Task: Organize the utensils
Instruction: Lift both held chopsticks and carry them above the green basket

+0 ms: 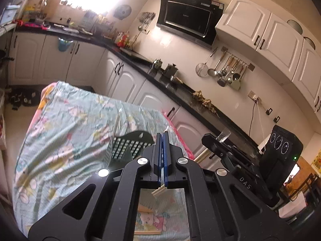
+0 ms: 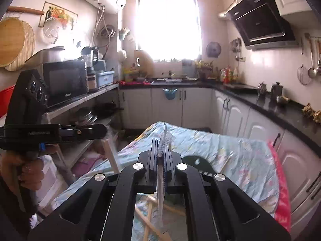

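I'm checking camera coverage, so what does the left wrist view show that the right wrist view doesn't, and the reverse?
Only the left wrist view shows the full rail of hanging ladles and the white upper cabinets. Only the right wrist view shows the microwave, the window, the hand gripping the left gripper, and the clear plastic wrapper pinched in the right gripper. Both show the cloth-covered table, the dark mesh holder, the range hood and loose chopsticks.

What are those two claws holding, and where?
The right gripper pinches a crinkled clear plastic wrapper along its middle; the left gripper's shut jaws seem to pinch clear plastic too.
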